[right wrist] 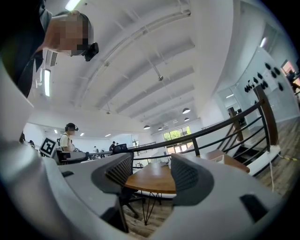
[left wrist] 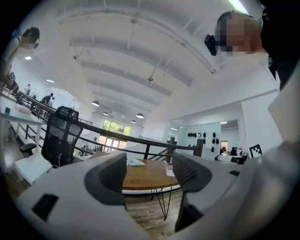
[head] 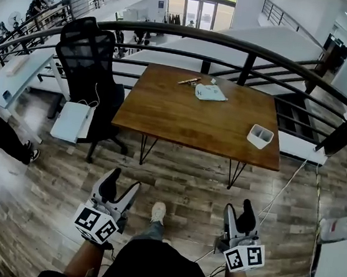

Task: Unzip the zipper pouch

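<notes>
The pale zipper pouch (head: 210, 93) lies near the far edge of the wooden table (head: 182, 117), well ahead of both grippers. It shows small and distant in the left gripper view as the pouch (left wrist: 137, 162). My left gripper (head: 122, 188) hangs over the floor short of the table, jaws open and empty; between its jaws (left wrist: 149, 171) I see only the table. My right gripper (head: 238, 210) is level with it on the right, also open with nothing between its fingers (right wrist: 151, 173). Neither touches the table.
A small white divided box (head: 260, 136) sits at the table's near right corner, and pens (head: 189, 80) lie by the pouch. A black office chair (head: 89, 61) and a white box (head: 72, 122) stand left of the table. A black railing (head: 247, 50) runs behind. A cable (head: 280, 192) crosses the floor.
</notes>
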{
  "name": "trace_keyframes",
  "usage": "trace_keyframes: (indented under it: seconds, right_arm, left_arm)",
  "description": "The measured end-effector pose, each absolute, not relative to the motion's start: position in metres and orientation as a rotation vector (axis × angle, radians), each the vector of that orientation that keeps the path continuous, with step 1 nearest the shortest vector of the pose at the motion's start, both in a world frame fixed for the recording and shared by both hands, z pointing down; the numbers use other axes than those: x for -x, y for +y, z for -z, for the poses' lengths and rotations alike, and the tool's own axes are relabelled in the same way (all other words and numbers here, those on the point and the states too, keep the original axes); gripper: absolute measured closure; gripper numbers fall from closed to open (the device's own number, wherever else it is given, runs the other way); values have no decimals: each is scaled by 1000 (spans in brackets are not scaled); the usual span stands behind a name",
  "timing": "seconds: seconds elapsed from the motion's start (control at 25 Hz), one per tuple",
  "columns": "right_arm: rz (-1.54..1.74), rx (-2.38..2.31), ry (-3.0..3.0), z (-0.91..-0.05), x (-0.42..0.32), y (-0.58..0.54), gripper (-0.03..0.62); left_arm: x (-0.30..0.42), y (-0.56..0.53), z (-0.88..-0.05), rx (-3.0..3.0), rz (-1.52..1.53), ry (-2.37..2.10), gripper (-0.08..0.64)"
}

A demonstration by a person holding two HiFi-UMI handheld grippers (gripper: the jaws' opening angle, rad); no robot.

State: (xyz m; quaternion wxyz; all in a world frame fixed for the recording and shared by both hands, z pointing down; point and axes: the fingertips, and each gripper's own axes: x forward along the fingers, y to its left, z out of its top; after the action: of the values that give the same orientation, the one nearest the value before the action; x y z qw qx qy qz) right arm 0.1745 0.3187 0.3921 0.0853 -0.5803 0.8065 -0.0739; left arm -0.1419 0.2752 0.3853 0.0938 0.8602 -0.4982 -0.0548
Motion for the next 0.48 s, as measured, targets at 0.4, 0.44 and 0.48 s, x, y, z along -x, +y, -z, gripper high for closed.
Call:
trace_keyframes:
  seconds: [0.4,0.44,0.48]
  right_arm:
    - [137,1812,2354,-369,-185,224,351]
    - [135,1813,2352,-367,-183,213,351]
    - [135,1813,2346,-366,-182,201,351]
  left_arm:
    - [125,160,-367,-2654,207,-1398,264]
    - [125,147,-368,-2654,203,-1389,264]
    - [125,135,-370,-2654,201,-1379,264]
